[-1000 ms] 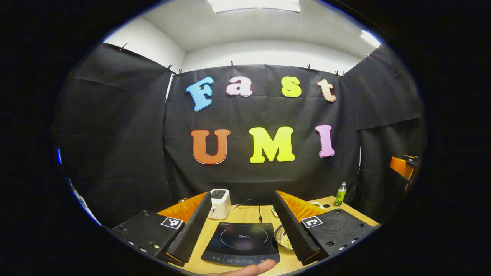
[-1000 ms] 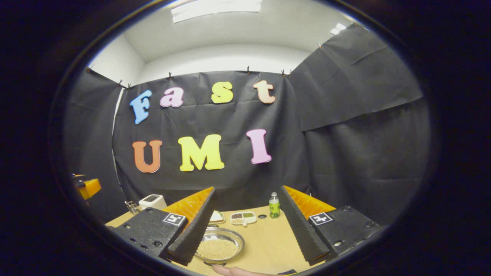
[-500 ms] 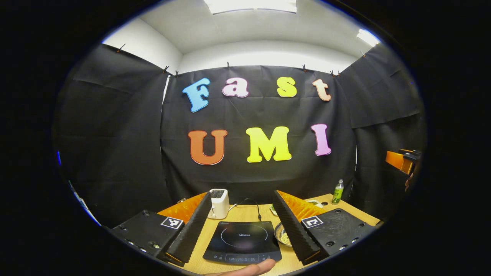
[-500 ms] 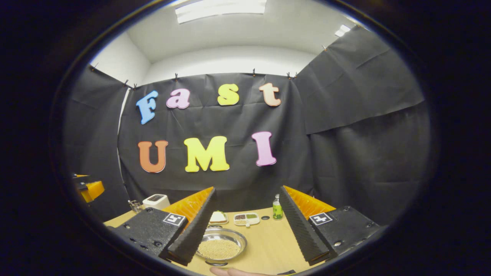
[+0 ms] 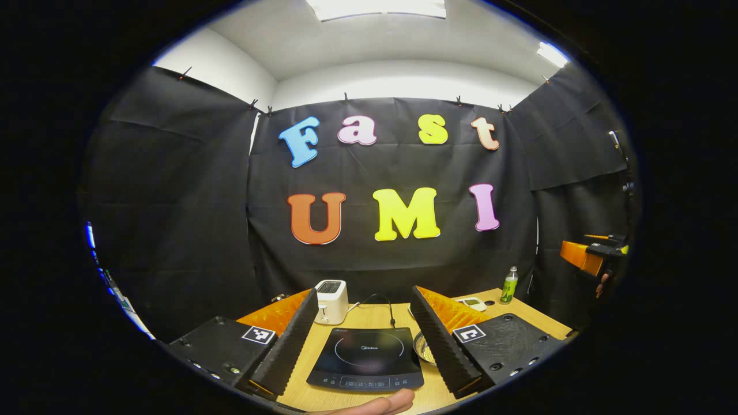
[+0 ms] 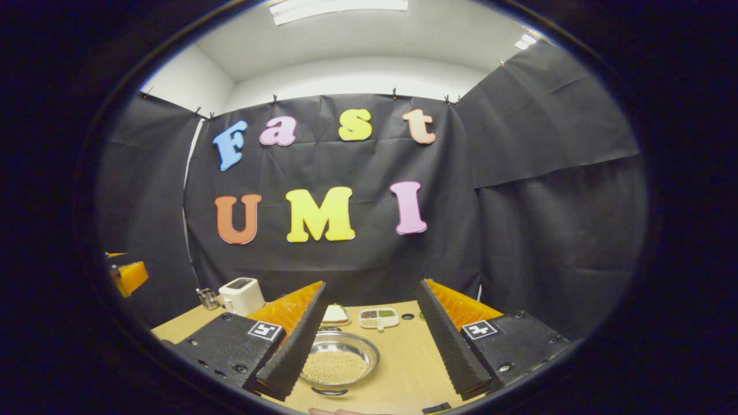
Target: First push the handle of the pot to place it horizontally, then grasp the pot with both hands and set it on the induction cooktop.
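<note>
A shallow steel pot [image 6: 337, 363] filled with pale grains sits on the wooden table, its short handle [image 6: 328, 392] pointing toward me. My right gripper [image 6: 372, 283] hovers open above and behind it, the pot partly behind its left finger. The black induction cooktop [image 5: 366, 357] lies flat between the fingers of my open left gripper [image 5: 364, 291], which is raised over the table's near edge. A sliver of the pot [image 5: 424, 349] peeks out just right of the cooktop. Neither gripper touches anything.
A white toaster [image 5: 331, 300] stands behind the cooktop with a cable beside it. A green bottle [image 5: 509, 285] is at the back right. A divided dish [image 6: 379, 317] and a small plate [image 6: 334, 314] lie behind the pot. A fingertip [image 5: 375, 403] shows at the bottom.
The right gripper's view has shifted, so the pot sits a bit higher and the bottle is hidden behind a finger. The left gripper has barely moved. Both stay open.
</note>
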A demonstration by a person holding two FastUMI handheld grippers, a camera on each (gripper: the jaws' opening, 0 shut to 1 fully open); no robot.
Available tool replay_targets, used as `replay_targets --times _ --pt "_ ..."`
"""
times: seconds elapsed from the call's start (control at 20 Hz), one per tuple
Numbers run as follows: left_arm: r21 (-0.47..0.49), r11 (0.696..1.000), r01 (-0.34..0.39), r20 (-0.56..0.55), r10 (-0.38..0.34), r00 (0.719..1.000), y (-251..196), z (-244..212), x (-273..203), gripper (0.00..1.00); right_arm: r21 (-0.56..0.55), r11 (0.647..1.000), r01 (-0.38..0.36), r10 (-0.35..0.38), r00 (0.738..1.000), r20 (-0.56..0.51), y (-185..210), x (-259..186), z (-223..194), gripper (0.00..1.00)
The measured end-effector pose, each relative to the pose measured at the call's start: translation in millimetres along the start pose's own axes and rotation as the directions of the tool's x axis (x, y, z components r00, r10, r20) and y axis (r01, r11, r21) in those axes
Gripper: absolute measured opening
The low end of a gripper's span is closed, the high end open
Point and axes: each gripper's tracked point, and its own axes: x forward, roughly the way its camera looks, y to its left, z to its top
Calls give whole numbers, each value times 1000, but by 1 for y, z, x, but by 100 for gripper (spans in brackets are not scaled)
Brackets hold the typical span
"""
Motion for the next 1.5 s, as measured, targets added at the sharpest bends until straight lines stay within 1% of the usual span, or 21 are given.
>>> replay_targets --times 0.15,0.2,0.25,0.3,0.35,0.4,0.45,0.5,0.55,0.65,0.7,0.75,0.8,0.85,0.9,0.95,1.05,1.1,1.35,1.45,1.5 --pt "8 1000 6 12 -6 1000 -2 1 -5 96 21 996 -82 83 996 -16 25 13 -14 87" --pt "12 1000 6 13 -6 1000 -3 -1 -7 96 23 993 -114 114 993 -22 36 17 -18 78" --pt "15 1000 13 13 -14 1000 -5 -2 -8 96 11 992 -129 130 990 -50 41 22 -31 72" --pt "16 1000 25 12 -25 1000 -8 -4 -11 96 1 990 -144 143 986 -86 46 25 -43 55" --pt "15 1000 27 13 -27 1000 -7 -6 -14 96 -1 985 -170 168 978 -122 58 28 -53 46" --pt "15 999 28 20 -29 999 -7 -3 -17 96 11 982 -190 189 968 -167 68 31 -65 25" --pt "12 999 29 27 -30 999 -7 -2 -20 96 23 978 -208 208 952 -225 75 31 -80 17" --pt "8 999 31 32 -31 999 -6 -3 -23 96 35 975 -219 220 933 -285 82 34 -96 4" --pt "5 999 32 37 -33 999 -6 -3 -25 96 48 971 -233 235 911 -338 89 33 -112 10" --pt "10 999 30 47 -31 998 -3 0 -30 96 61 970 -237 239 865 -440 95 35 -143 1" --pt "17 999 29 53 -30 998 -2 1 -31 96 61 966 -252 250 845 -473 101 36 -156 4" --pt "22 999 26 58 -28 998 0 2 -33 96 49 965 -258 248 834 -493 105 38 -167 1" --pt "28 999 23 63 -24 998 3 3 -34 96 46 967 -251 238 823 -516 105 40 -179 4" --pt "33 999 21 69 -23 997 4 3 -37 96 51 967 -248 236 811 -535 107 41 -191 0" --pt "37 999 20 72 -23 997 5 4 -39 96 52 970 -236 224 799 -558 107 44 -203 0" --pt "38 999 19 73 -22 997 6 3 -42 96 58 973 -224 215 785 -581 107 45 -215 7" --pt "43 999 15 73 -18 997 8 2 -46 96 72 971 -227 222 753 -619 112 46 -235 1" --pt "47 999 9 72 -12 997 11 0 -48 96 72 971 -227 220 741 -634 113 47 -242 4" --pt "35 999 14 61 -16 998 13 -5 -53 96 70 970 -232 214 688 -693 120 43 -280 4" --pt "42 999 2 61 -4 998 17 -6 -54 96 82 970 -227 215 656 -723 124 39 -296 4" --pt "43 999 -2 64 -1 998 18 -6 -54 96 102 968 -229 228 639 -735 128 37 -304 1"
